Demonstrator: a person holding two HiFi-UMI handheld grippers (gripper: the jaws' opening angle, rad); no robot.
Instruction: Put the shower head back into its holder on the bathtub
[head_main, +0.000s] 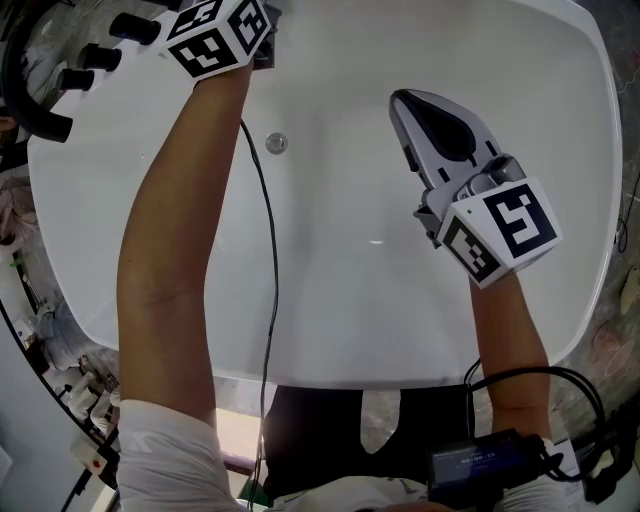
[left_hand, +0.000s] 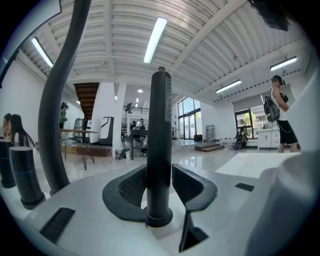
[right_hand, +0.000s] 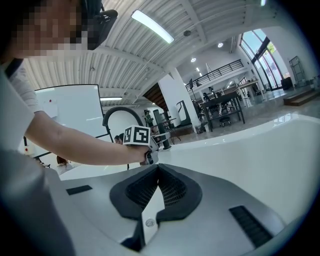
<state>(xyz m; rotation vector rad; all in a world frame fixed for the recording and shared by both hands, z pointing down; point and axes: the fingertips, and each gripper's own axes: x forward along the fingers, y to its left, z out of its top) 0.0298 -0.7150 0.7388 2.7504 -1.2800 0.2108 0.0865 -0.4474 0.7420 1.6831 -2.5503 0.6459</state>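
We note the left gripper (left_hand: 159, 170) clamped on the upright dark shower head (left_hand: 161, 125) at the bathtub (head_main: 330, 300) far-left rim. The right gripper (right_hand: 158, 168) is on the right, jaws together, empty.

No word, number or brand could be read anywhere in the views. The left marker cube (head_main: 218, 35) on the left gripper (left_hand: 159, 175) and the right marker cube (head_main: 505, 230) on the right gripper (head_main: 402, 100) bore only black-and-white square code patterns, without letters or digits. The dark box (head_main: 485, 465) at the head view's lower edge carried a pale strip of print, too small and blurred to make out.
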